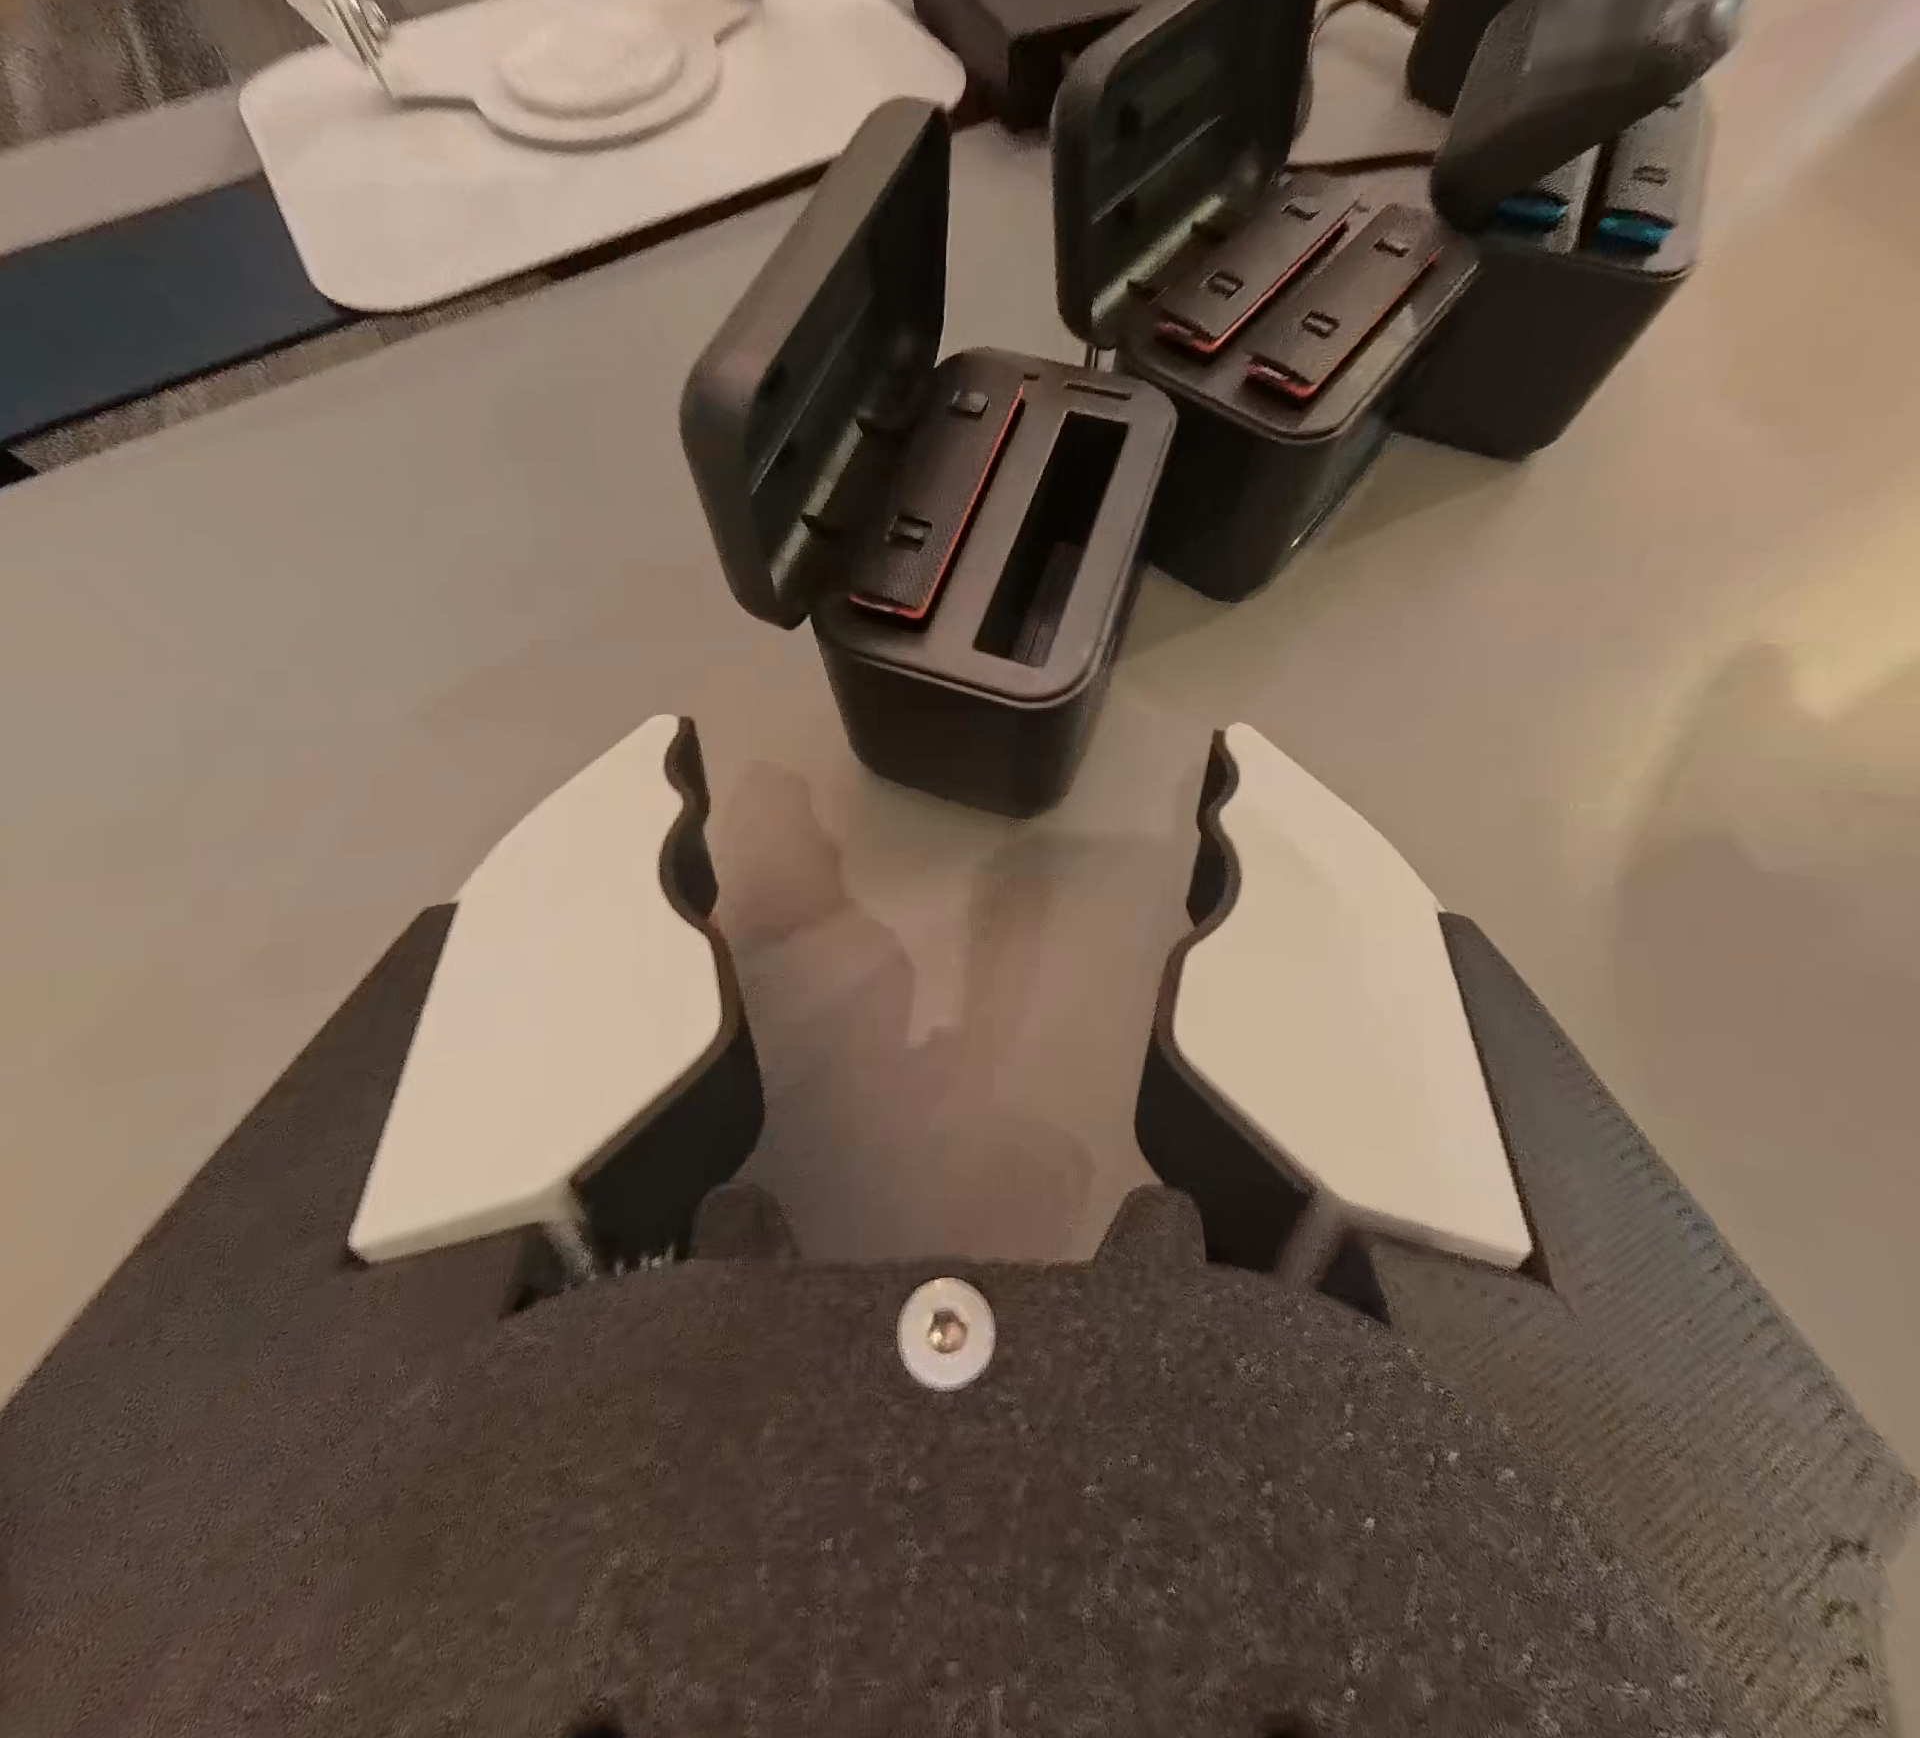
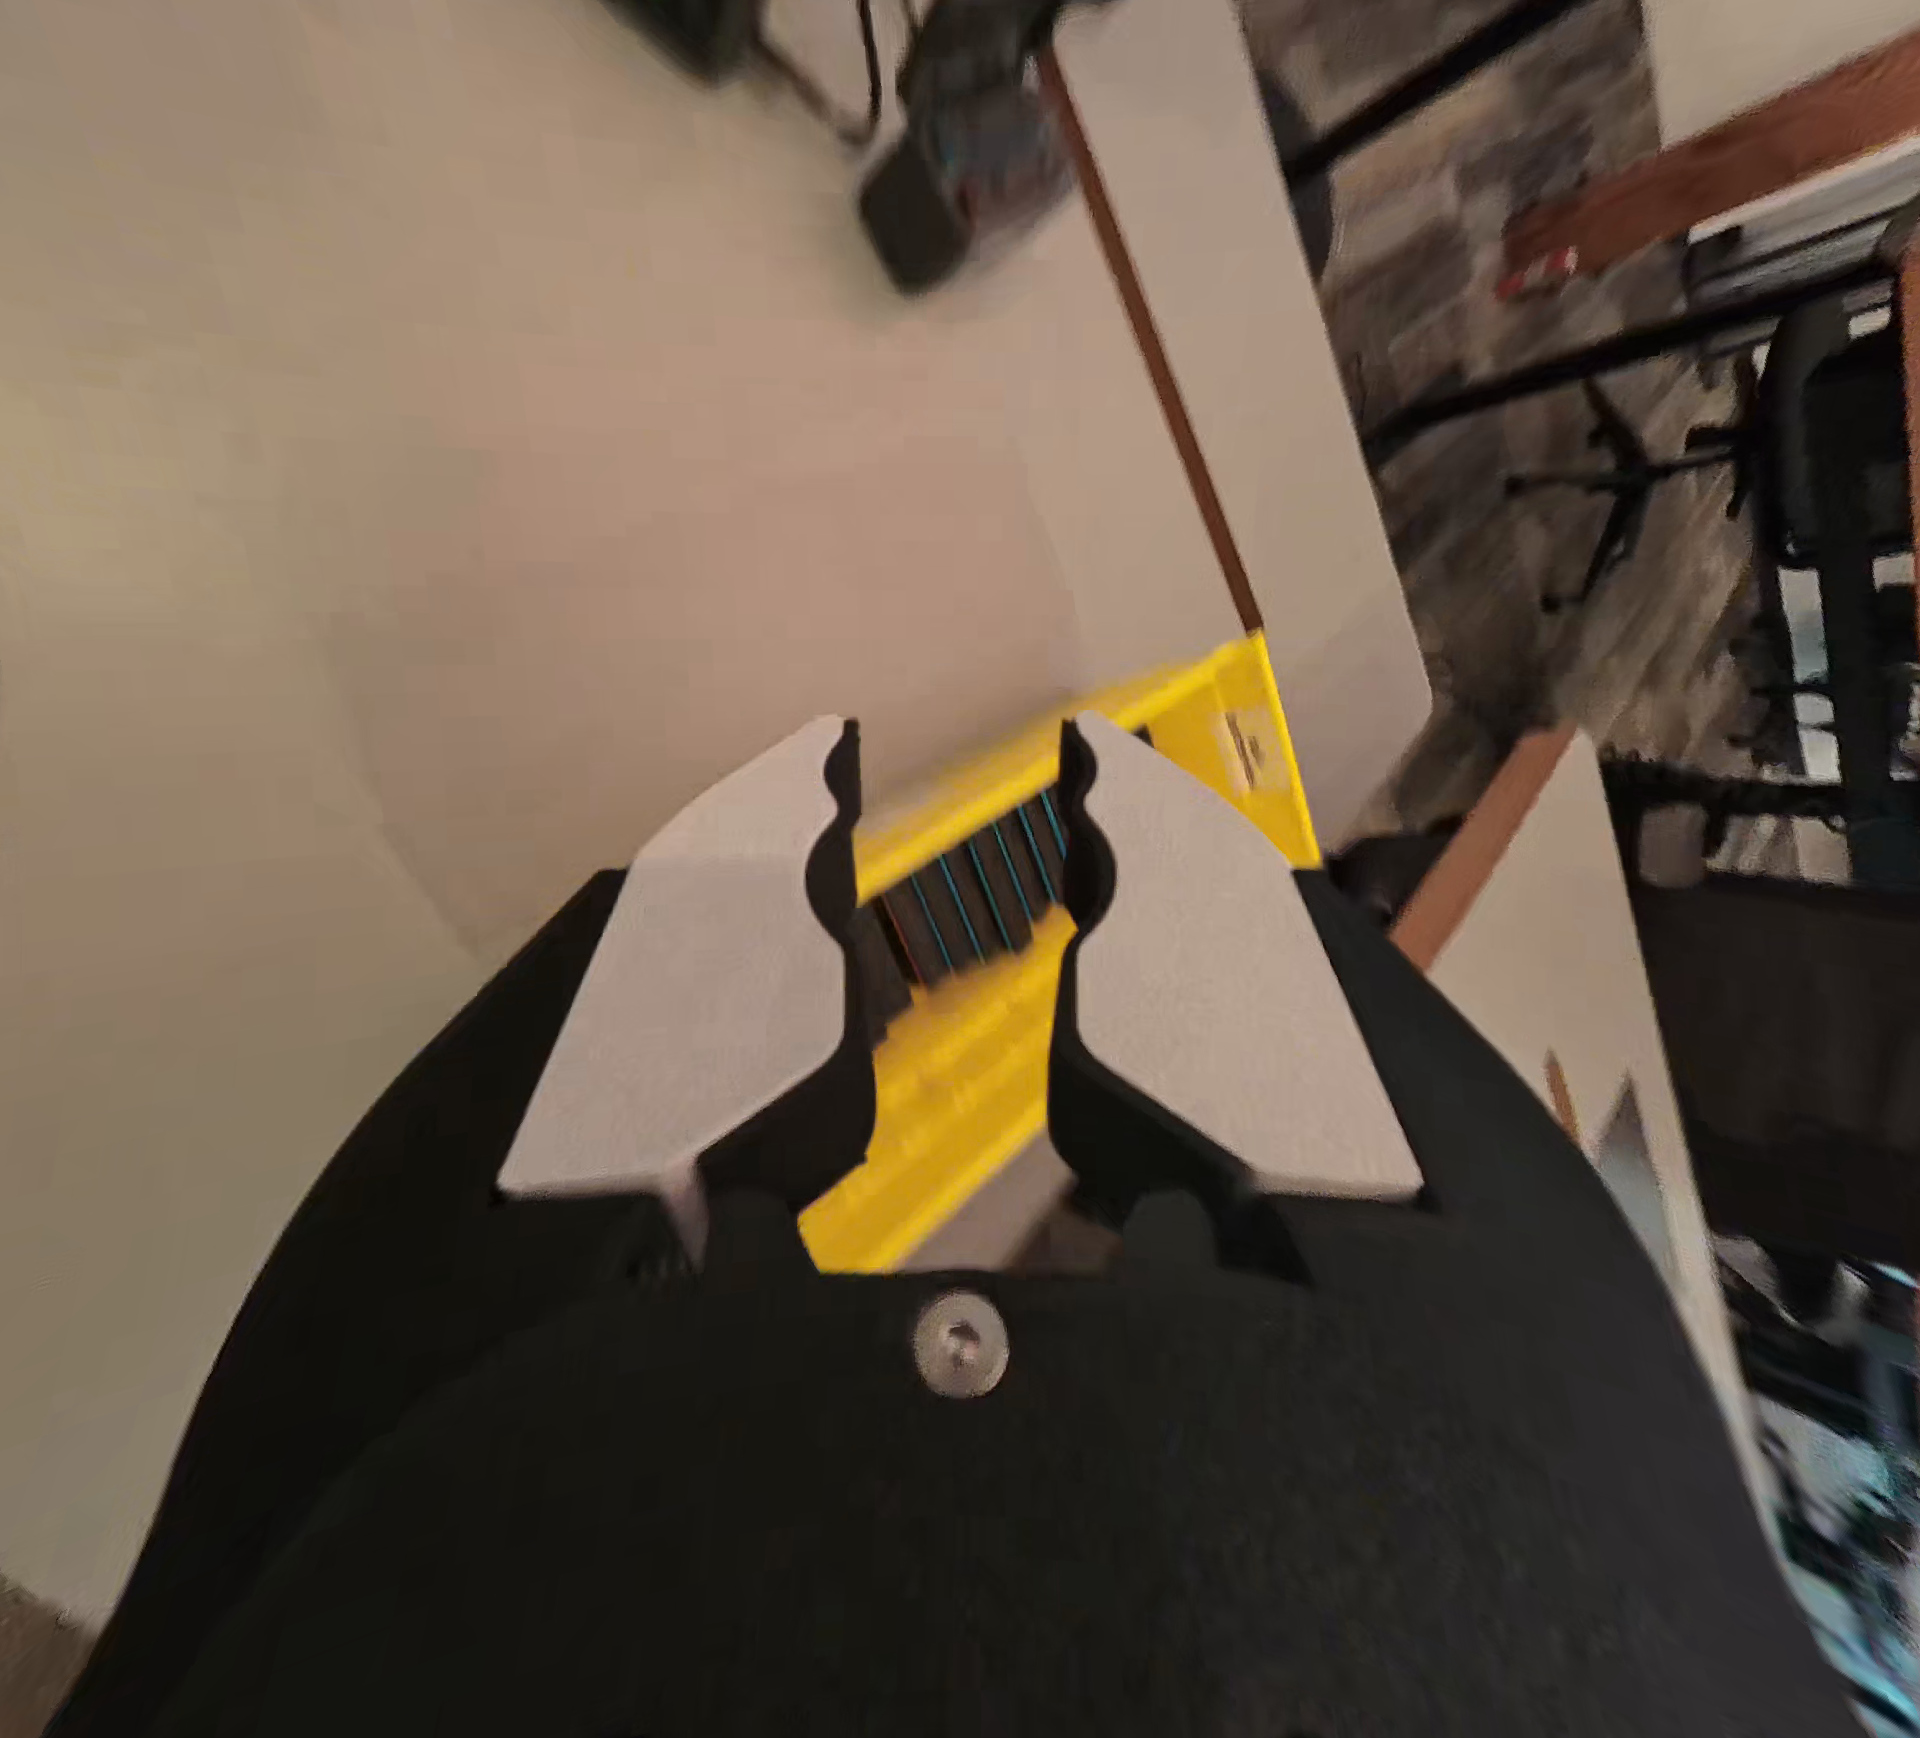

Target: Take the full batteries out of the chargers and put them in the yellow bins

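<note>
1. Three black chargers stand in a row on the pale desk [image 1: 312, 701], running from the centre of the left wrist view toward 1 o'clock.
2. The nearest charger [image 1: 977, 649] has its lid tipped up toward 10 o'clock; one slot holds a red-edged battery [image 1: 920, 514], and the slot [image 1: 1049, 535] beside it is empty.
3. The middle charger [image 1: 1278, 441], lid also raised, holds two red-edged batteries side by side.
4. The far charger [image 1: 1558, 338], at 1 o'clock, shows blue-tabbed batteries [image 1: 1631, 223] in its top.
5. The left gripper [image 1: 951, 753] sits low over the desk just short of the nearest charger – its white fingers [image 1: 561, 992] stand wide apart with nothing between them.
6. In the right wrist view, the yellow bin [image 2: 1236, 701] lies at the desk's edge, directly ahead of the right gripper [image 2: 961, 743].
7. A row of black batteries with blue edges [image 2: 977, 899] stands packed inside the bin.
8. The right gripper is over the bin – its fingers are partly apart, holding nothing.
9. The chargers appear at 12 o'clock in that view, too blurred for detail.
</note>
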`<state>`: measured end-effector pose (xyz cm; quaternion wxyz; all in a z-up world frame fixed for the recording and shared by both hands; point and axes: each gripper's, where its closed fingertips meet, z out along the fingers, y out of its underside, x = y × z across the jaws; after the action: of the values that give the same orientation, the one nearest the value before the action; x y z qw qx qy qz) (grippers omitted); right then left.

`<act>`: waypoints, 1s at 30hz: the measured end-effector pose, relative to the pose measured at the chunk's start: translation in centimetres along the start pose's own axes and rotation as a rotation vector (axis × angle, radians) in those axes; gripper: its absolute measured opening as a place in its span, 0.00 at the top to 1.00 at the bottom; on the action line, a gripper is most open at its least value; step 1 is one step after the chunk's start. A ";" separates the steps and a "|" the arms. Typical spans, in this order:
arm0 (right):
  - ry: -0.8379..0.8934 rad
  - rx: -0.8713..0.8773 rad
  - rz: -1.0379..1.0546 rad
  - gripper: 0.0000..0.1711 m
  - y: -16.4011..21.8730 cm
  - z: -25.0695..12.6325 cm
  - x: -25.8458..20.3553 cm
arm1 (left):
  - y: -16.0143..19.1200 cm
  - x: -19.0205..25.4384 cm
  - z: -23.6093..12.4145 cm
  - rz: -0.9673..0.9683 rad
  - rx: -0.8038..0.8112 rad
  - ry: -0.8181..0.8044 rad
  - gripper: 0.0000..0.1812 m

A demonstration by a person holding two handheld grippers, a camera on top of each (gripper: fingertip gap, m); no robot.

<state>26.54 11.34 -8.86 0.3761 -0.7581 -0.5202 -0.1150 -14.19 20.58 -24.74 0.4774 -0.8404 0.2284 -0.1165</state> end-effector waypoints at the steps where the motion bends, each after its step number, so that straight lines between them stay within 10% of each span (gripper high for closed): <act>1: -0.005 0.050 0.024 0.78 -1.7 0.3 -0.5 | 0.1 -0.1 0.5 -0.005 -0.022 0.004 0.49; 19: -0.298 0.494 0.311 0.75 -23.8 12.0 -11.3 | -0.5 0.3 3.2 0.030 -0.079 0.113 0.66; 30: -0.304 0.451 0.499 0.66 -29.6 19.7 -15.1 | 0.1 1.7 2.2 0.058 -0.088 0.132 0.68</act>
<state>-10.14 19.47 -17.69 0.4688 -0.7679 -0.3817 0.2116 -11.85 21.32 -26.04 0.4268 -0.8442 0.2888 -0.1476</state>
